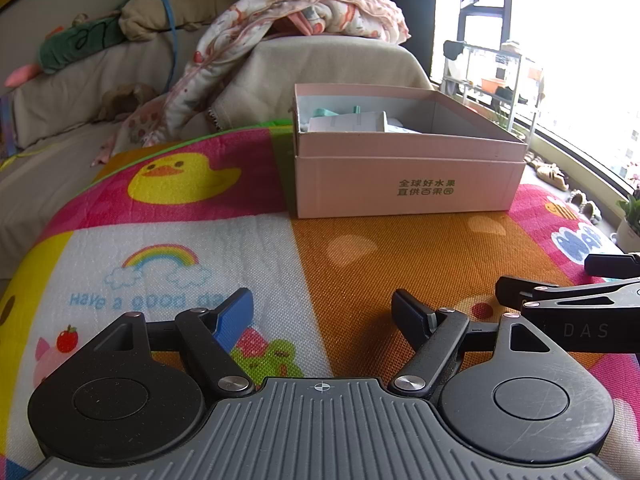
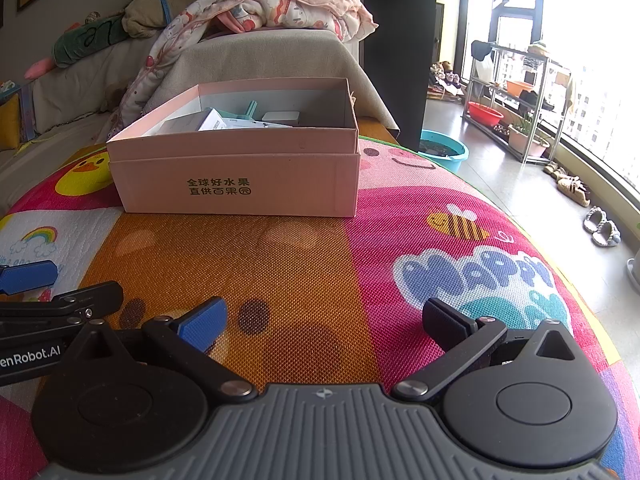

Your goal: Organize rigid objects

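Note:
A pink cardboard box (image 1: 408,184) with green printed characters stands open on the colourful play mat (image 1: 352,264). Inside it lie white boxes (image 1: 348,122) and a mint-green item (image 1: 324,112). The box also shows in the right wrist view (image 2: 240,184), with white boxes (image 2: 212,120) and a mint-green piece (image 2: 251,111) inside. My left gripper (image 1: 322,312) is open and empty, low over the mat in front of the box. My right gripper (image 2: 324,320) is open and empty, beside the left one. Each gripper's fingers show at the edge of the other's view.
A sofa with a beige cover (image 1: 328,68), a patterned blanket (image 1: 304,8) and plush toys (image 1: 80,44) stands behind the mat. To the right are a teal basin (image 2: 444,154), a metal rack with basins (image 2: 508,100), slippers (image 2: 602,230) and a window.

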